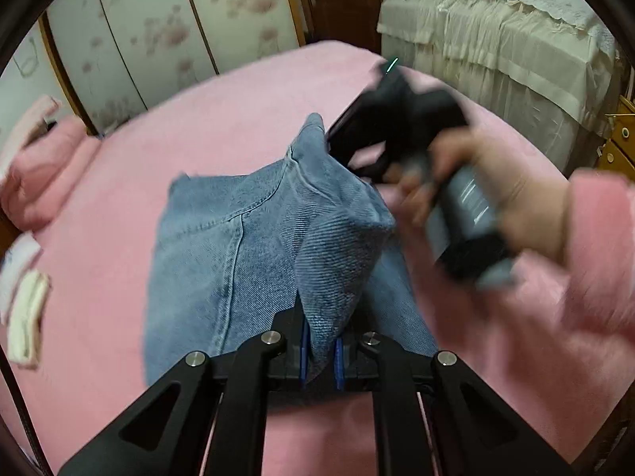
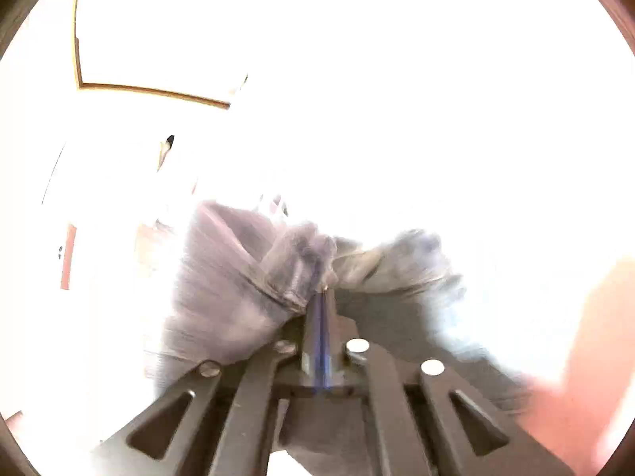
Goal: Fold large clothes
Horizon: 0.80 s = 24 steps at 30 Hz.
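The faded blue denim jeans [image 1: 254, 238] are lifted off the pink bed [image 1: 119, 182], pinched by the closed left claw [image 1: 320, 351] and the closed right claw [image 2: 322, 297]. Uneven lifting could slip the thick fabric, spoiling the fold.

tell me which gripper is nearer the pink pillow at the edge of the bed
Left. The left gripper holds the jeans mid-bed; the right gripper grips them farther from the pillow.
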{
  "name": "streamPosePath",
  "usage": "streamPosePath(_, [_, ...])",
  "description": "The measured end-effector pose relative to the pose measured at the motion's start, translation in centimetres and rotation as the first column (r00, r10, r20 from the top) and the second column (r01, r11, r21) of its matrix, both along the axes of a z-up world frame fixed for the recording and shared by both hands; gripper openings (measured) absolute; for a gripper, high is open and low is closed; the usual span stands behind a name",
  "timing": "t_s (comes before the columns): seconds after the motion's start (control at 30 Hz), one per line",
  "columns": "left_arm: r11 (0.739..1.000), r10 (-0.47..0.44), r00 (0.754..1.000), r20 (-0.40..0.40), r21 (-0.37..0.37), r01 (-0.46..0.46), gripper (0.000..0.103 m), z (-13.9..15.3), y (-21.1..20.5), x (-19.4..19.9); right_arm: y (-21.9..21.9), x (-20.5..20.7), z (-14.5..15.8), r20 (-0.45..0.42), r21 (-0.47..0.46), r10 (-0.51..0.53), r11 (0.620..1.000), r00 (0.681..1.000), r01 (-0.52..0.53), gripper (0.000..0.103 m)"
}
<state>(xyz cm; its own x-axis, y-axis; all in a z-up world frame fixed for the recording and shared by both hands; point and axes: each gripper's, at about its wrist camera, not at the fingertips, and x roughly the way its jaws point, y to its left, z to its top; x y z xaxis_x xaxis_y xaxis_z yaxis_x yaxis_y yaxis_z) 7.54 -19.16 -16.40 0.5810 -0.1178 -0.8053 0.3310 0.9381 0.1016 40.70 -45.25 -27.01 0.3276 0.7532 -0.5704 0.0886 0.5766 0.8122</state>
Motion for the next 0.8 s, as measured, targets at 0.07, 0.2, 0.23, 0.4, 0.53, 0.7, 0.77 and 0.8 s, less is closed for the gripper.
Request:
streamPosePath(0.07, [1.000,0.000,0.999,-0.037,-0.002,0.000,0.008,-1.9,-0.6,-0.4,-3.7,-0.8,0.7,0.012,-0.030,-0.029,0.999,1.000,0.029,0.003])
streamPosePath(0.2, [0.995,-0.007,0.989,-0.147,0.093,0.021,0.013,-6.2,-2.6,-0.7,-7.9,-3.8,1.1,-0.019,0.020,-0.059,0.998,0.998,0.060,0.006])
streamPosePath(0.23, [0.993,-0.006,0.987,-0.163,0.114,0.025,0.017,-6.6,-2.8,-0.8,-8.3,-4.7,1.4,-0.034,0.026,-0.055,0.998,0.998,0.056,0.009])
streamPosePath(0.4, [0.998,0.001,0.957,-0.289,0.057,0.016,0.058,-6.3,-2.6,-1.5,-5.8,-11.3,0.2,-0.112,0.016,-0.004,1.000,0.994,0.005,0.049])
streamPosePath(0.53, [0.995,0.066,0.941,-0.333,0.095,-0.036,0.070,-5.3,-1.1,-2.3,-1.5,-13.4,-1.4,-0.172,0.030,0.052,0.998,0.984,-0.048,0.049])
streamPosePath(0.7, [0.980,0.193,0.917,-0.349,0.109,-0.165,0.077,-3.8,2.7,-2.2,2.0,-13.6,-0.9,-0.115,-0.123,0.080,0.988,0.990,-0.095,0.049])
streamPosePath(0.77, [0.971,0.241,0.901,-0.360,0.101,-0.219,0.078,-3.6,4.6,-1.7,2.9,-13.3,-0.6,-0.087,-0.176,0.076,0.980,0.993,-0.091,0.049])
streamPosePath(0.8, [0.964,0.266,0.891,-0.368,0.105,-0.245,0.078,-3.7,5.6,-1.4,3.3,-13.0,-0.5,-0.075,-0.198,0.070,0.977,0.995,-0.084,0.049])
